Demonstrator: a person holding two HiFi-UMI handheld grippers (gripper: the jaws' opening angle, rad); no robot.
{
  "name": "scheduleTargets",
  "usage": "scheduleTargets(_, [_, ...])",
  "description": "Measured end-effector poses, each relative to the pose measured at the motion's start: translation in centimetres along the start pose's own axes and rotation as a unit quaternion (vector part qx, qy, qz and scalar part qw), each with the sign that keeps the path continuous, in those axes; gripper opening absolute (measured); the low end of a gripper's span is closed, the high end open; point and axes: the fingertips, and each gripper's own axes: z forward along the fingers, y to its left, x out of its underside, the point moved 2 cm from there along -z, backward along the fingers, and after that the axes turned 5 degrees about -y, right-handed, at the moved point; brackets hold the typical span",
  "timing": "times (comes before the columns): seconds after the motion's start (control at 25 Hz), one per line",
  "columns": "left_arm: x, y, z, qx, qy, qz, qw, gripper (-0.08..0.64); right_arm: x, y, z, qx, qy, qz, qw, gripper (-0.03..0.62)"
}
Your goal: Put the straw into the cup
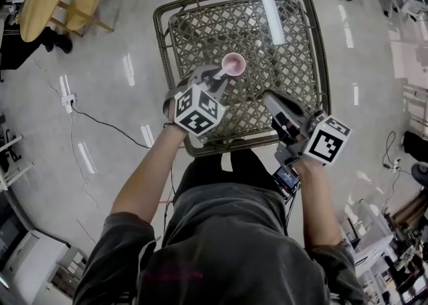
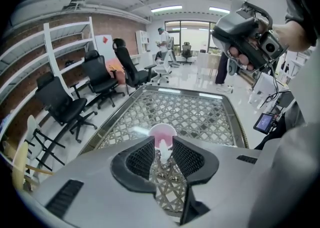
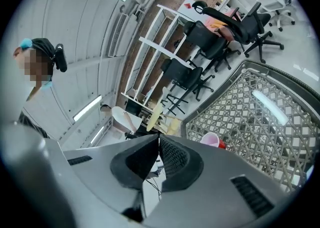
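The straw (image 2: pixel 163 148) is a short white piece standing between the fingers (image 2: pixel 140 158) of my left gripper (image 2: pixel 163 142), its far end at the mouth of the cup (image 2: pixel 162 133). From the left gripper view it looks to be inside the rim, though I can't tell how deep it sits. The fingers are released: both pads stand clear of the straw, a gap on each side, so nothing is being squeezed.

The cup (image 1: pixel 233 64) is pink inside, upright, near the middle of the woven table (image 1: pixel 294 49), just ahead of the left gripper. Nothing else is on the table.

My right gripper (image 3: pixel 158 142) is off to the side, near the table's near edge, well apart from the cup. Its fingers are clenched together with nothing between them. The cup shows in that view (image 3: pixel 210 140) but is far off.

Step in hand, as I judge it: the drop is about done and what's left is getting clear.

- Hold the fingers wide.
- Pull back along their own line, up and toward me, not sideways, or a pad will catch the straw and drag it out.
- Go slow at first. The cup looks light and empty, so a nudge on the straw could tip it.
- The right gripper isn't needed; leave it where it is.
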Motion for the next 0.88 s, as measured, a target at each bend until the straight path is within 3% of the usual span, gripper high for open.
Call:
scheduleTargets(0.64, [-2.6, 0.6, -5.4, -0.035, -0.048, -0.020, 0.9980, 0.116, -0.7, 1.9, 0.7, -0.025, -0.010, -0.014, 1.000, 0.015])
scheduleTargets(0.88, [-4.3, -0.2, -8.4, -0.047, -0.081, -0.017, 0.9954, 0.050, -1.4, 3.1, 0.3, -0.034, -0.016, -0.022, 0.999, 0.015])
